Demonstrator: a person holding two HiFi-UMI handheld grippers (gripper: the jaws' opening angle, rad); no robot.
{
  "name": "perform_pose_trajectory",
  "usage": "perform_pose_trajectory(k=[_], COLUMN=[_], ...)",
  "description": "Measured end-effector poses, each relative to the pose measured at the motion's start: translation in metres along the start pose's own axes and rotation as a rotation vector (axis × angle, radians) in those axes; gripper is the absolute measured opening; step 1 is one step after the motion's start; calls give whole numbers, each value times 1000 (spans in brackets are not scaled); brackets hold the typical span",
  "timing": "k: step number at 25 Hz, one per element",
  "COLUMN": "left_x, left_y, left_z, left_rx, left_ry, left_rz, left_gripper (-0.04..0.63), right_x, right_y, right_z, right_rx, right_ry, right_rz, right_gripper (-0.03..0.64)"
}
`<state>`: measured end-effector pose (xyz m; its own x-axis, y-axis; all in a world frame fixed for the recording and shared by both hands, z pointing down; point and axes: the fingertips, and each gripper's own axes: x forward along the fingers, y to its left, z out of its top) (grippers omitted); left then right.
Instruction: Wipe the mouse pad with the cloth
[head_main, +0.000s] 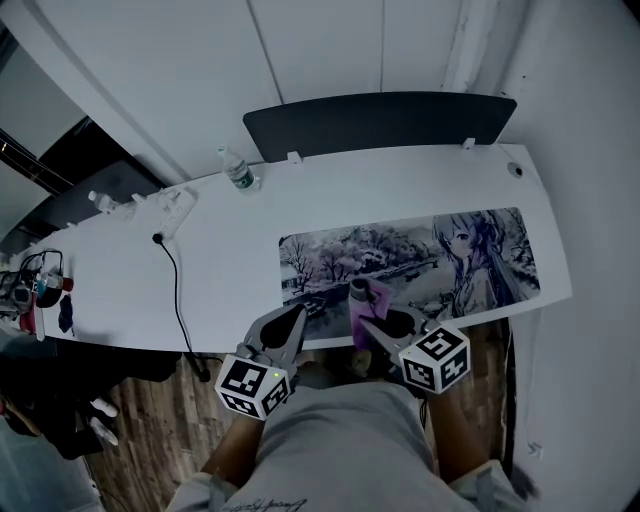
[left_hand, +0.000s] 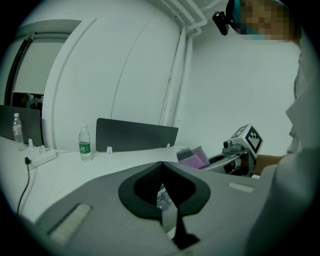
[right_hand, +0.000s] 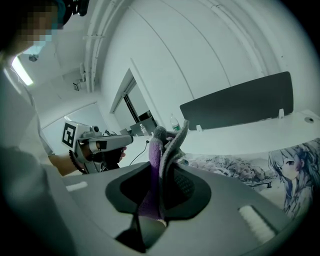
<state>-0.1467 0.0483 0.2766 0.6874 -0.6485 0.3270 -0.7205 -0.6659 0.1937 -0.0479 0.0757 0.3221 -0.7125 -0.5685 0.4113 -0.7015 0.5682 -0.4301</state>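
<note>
A long mouse pad (head_main: 420, 250) printed with a snowy scene and an anime girl lies on the white desk (head_main: 230, 270), along its near edge; it also shows in the right gripper view (right_hand: 235, 170). My right gripper (head_main: 380, 318) hovers over the pad's near edge, shut on a purple and grey cloth (head_main: 362, 298) that stands bunched up between its jaws (right_hand: 165, 150). My left gripper (head_main: 297, 312) sits beside it at the pad's near left corner, shut with nothing held (left_hand: 161, 167). From the left gripper view the cloth (left_hand: 194, 157) is to the right.
A water bottle (head_main: 236, 170) stands at the back of the desk by a dark divider panel (head_main: 380, 122). A white power strip (head_main: 178, 208) and its black cable (head_main: 178, 300) lie left of the pad. Small items (head_main: 35, 285) crowd the far left end.
</note>
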Motion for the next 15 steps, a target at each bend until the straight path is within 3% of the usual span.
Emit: perform_pose_trajectory(k=[15], left_x=[-1], left_y=[44], left_z=[-12], left_rx=[-23], left_ry=[42], left_rz=[45], left_gripper=[18], right_x=[48], right_y=[0], right_z=[3], right_rx=[7], right_ry=[88], right_rz=[42], right_gripper=[94])
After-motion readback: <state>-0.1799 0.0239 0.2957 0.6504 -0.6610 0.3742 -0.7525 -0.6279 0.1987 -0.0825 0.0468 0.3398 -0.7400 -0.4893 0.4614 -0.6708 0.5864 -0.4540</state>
